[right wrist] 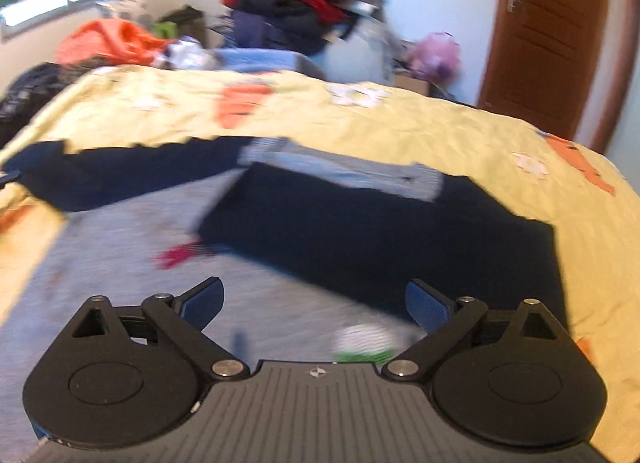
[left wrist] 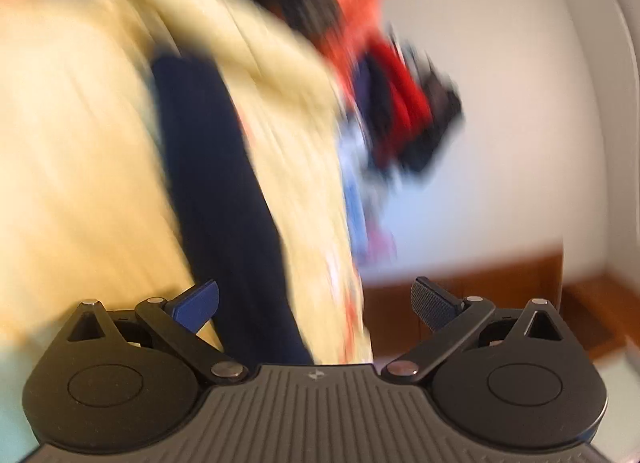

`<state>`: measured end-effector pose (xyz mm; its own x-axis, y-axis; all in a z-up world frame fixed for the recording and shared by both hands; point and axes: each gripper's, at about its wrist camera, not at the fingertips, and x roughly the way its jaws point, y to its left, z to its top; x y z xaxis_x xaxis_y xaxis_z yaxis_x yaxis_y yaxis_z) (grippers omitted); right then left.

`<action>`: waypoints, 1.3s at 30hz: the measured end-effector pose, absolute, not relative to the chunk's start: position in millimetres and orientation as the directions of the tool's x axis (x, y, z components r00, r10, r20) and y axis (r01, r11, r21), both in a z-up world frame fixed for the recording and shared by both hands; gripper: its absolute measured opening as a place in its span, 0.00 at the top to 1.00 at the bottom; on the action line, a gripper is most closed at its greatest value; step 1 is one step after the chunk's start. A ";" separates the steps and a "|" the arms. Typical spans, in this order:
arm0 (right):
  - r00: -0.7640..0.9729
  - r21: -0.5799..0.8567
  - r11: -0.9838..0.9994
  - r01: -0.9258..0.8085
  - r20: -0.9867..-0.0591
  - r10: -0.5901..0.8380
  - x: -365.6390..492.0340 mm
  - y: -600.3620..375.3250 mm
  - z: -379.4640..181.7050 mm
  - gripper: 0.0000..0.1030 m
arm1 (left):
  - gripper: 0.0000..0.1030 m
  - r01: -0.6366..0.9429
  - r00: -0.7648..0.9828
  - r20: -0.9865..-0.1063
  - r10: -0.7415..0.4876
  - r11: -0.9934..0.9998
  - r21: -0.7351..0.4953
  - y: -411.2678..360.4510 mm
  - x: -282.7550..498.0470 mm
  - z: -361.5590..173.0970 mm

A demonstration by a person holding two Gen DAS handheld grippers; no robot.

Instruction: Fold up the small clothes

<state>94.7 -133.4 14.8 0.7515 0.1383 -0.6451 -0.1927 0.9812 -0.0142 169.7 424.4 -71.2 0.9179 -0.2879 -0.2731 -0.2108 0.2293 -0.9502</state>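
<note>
In the right wrist view a small grey garment [right wrist: 132,263] with navy sleeves lies flat on the yellow carrot-print bedspread [right wrist: 400,119]. One navy sleeve [right wrist: 120,171] stretches out to the left. The other navy part [right wrist: 380,231] lies folded over the body, with a striped grey cuff [right wrist: 344,173] on top. My right gripper [right wrist: 314,295] hovers open just above the garment's near side, nothing between its fingers. The left wrist view is heavily blurred and tilted: a navy sleeve [left wrist: 216,183] crosses the yellow bedspread [left wrist: 80,143]. My left gripper [left wrist: 316,295] is open and empty.
A tall pile of red, black and navy clothes [right wrist: 296,3] stands beyond the bed's far edge, with an orange garment [right wrist: 116,39] to its left and a pink bag [right wrist: 436,51] to its right. A brown wooden door [right wrist: 548,43] is at the right.
</note>
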 end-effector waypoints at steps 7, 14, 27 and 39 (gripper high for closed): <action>0.764 -0.013 0.969 -0.247 -0.618 0.186 58.8 -98.3 22.2 0.06 | 0.00 -0.278 0.923 -0.327 -0.202 0.236 -0.931 489.1 203.8 -76.0; 0.776 -0.048 0.961 -0.271 -0.601 0.189 51.9 -82.9 28.2 0.06 | 0.00 -0.352 0.878 -0.436 -0.195 0.352 -0.867 503.1 214.2 -74.2; 0.759 -0.010 0.964 -0.266 -0.618 0.203 46.3 -81.3 24.4 0.17 | 0.94 -0.269 0.850 -0.490 -0.194 0.640 -0.720 446.9 216.3 -28.4; 0.767 0.103 0.970 -0.218 -0.597 0.236 41.2 -113.8 30.7 0.16 | 0.94 0.140 0.806 -0.453 -0.381 0.866 -0.480 248.7 181.8 34.6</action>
<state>41.2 -113.8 30.7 0.7670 0.2362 -0.5966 -0.2185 0.9704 0.1033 181.8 248.7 34.6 0.8061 -0.3810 -0.4529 0.1400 0.8662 -0.4796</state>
